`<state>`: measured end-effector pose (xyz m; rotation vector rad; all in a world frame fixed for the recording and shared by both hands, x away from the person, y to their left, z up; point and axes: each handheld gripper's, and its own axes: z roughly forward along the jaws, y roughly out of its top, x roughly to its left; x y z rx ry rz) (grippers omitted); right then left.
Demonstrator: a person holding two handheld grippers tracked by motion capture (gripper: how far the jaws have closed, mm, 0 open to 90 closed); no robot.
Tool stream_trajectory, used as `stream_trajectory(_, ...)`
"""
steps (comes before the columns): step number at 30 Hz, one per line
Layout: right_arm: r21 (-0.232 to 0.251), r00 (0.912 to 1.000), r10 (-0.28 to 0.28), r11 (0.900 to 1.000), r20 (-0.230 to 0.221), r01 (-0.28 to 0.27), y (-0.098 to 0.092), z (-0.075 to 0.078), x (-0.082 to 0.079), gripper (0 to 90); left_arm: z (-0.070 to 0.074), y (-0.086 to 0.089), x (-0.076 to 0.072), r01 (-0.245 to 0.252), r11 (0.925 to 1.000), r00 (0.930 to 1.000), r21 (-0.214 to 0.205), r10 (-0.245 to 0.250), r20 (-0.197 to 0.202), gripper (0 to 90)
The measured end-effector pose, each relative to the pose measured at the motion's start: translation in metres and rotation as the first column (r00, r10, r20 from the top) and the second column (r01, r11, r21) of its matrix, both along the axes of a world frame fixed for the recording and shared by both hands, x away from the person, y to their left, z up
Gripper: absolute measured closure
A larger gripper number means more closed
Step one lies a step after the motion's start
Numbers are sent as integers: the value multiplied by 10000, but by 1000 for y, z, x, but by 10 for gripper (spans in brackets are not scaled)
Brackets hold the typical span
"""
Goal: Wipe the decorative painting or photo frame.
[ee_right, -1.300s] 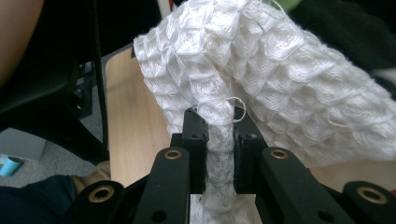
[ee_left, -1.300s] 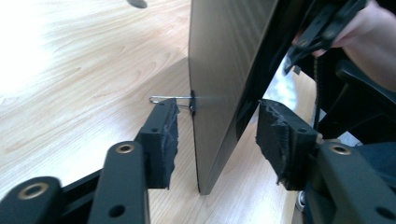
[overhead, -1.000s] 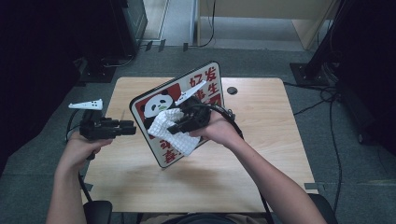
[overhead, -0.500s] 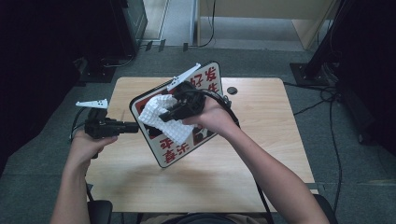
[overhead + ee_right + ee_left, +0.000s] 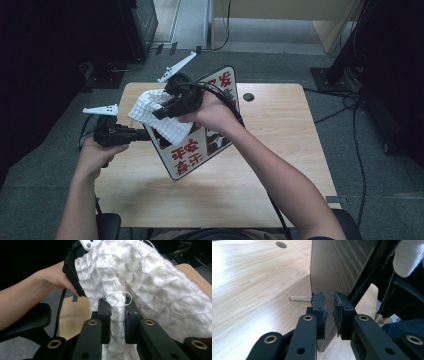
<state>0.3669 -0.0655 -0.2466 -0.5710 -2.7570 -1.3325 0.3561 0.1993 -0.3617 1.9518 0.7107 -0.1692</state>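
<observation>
A sign board with red characters and a panda picture stands tilted on the wooden table. My left gripper is at the board's left edge. In the left gripper view its jaws have just closed on the board's dark back edge. A thin wire stand sticks out beside them. My right gripper is raised near the board's upper left corner, shut on a white waffle cloth. The cloth bunches between and over the right gripper's jaws.
A dark round cable hole sits in the table behind the board. Black cables run over the grey floor to the right. Dark equipment stands at the left and far right. A chair edge shows at the near side.
The right gripper has carried the cloth up and to the left across the board's face, to its upper left corner. The board now stands steeper. The left hand has kept its place.
</observation>
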Motion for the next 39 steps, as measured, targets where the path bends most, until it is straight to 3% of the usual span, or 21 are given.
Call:
stream_trajectory(7,65,9998,51,10000,-172,-49,7,-10,3,796,1,2,-1,39,9999,10000,-160,-38,6,790)
stream_trajectory(39,-184,9986,228,9995,-478,-237,5,-46,-4,796,4,0,-2,23,10000,10000,40,-24,56,779)
